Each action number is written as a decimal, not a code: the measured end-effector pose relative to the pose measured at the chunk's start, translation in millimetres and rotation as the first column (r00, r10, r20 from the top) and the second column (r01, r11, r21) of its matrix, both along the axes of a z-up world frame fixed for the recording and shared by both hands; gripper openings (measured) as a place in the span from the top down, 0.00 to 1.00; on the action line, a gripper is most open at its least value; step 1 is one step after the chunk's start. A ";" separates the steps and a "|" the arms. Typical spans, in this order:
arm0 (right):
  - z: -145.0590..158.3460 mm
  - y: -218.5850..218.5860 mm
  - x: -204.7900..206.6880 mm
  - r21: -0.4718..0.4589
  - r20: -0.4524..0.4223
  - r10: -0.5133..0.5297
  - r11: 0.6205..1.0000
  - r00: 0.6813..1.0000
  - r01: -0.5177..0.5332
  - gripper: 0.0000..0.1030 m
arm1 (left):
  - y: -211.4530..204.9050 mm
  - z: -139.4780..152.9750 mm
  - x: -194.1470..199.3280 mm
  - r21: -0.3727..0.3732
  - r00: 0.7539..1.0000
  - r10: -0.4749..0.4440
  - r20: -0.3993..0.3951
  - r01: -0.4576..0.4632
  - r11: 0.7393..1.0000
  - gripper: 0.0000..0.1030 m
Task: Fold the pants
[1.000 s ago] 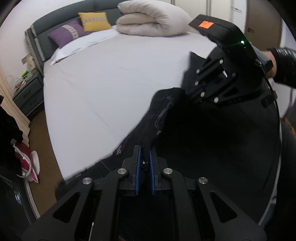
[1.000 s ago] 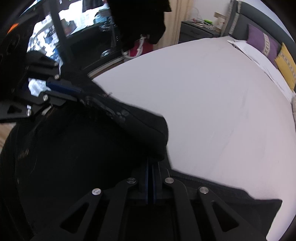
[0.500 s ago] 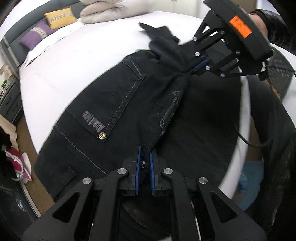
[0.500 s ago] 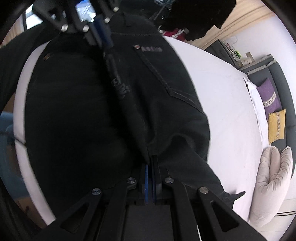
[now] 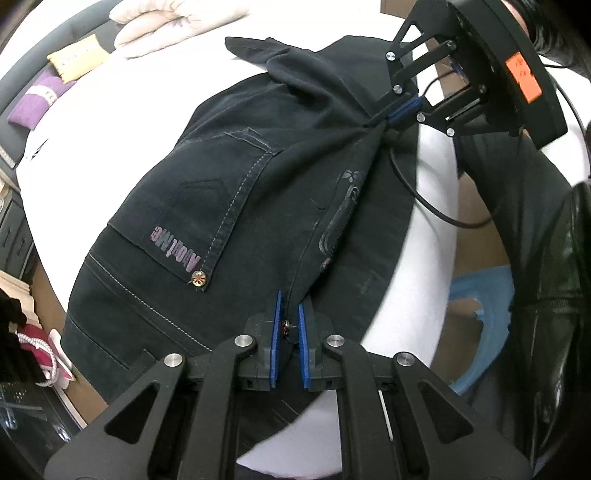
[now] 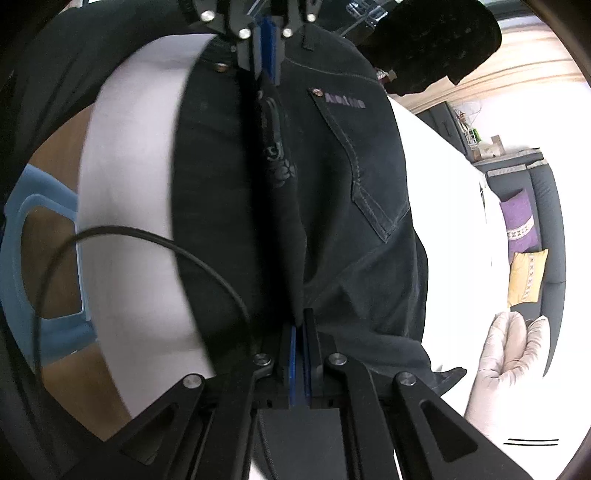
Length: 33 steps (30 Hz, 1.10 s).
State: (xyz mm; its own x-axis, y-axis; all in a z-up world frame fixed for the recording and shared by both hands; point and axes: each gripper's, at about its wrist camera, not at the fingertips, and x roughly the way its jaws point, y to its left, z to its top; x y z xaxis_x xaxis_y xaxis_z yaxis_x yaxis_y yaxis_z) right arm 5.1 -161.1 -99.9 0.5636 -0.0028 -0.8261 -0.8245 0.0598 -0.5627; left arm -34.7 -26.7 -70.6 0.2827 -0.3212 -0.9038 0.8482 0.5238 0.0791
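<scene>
Two tongs, left tongs (image 5: 287,325) and right tongs (image 6: 301,334), both pinching black pants (image 5: 229,206), stretching top edge near bed (image 5: 110,92) edge. Next: laying it flat, lining halves up.

Both wrist cameras hang close above the black pants (image 5: 229,206) on the bed (image 5: 122,110), facing each other steeply downward; both show the pants' pocket (image 6: 354,166).

Left wrist view: pants (image 5: 236,206) lie on the bed (image 5: 122,107), btwn left tool (image 5: 287,332) at 6 o'clock & right tool (image 5: 397,116) at 1. Pillows (image 5: 55,85) at 10, w/ a folded duvet (image 5: 166,22) at 11. Chair (image 5: 476,321) on floor at 4, beside bed.
</scene>
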 end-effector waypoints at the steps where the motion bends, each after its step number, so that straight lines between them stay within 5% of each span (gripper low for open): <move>1: -4.7 -2.6 -0.8 -0.008 0.002 0.002 1.000 1.000 -0.002 0.96 | -0.3 0.6 -1.0 0.000 1.000 -0.004 -0.003 0.004 1.000 0.93; 15: -11.2 5.3 -25.9 -0.040 0.030 -0.036 0.999 0.999 0.037 0.96 | 34.9 8.9 2.7 -0.015 1.000 -0.029 -0.005 0.029 0.999 0.93; 33: -42.4 25.0 -28.6 -0.061 0.070 -0.073 0.995 0.995 0.077 0.94 | 47.7 3.5 -5.9 -0.051 0.998 0.062 0.027 -0.061 0.997 0.89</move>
State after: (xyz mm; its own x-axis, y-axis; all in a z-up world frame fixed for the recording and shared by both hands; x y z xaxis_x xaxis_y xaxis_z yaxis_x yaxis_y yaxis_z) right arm -23.5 -136.2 -142.2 0.6142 -0.0980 -0.7831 -0.7791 0.0825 -0.6214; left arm -40.5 21.1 -67.1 0.3288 -0.3468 -0.8784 0.8121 0.5787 0.0754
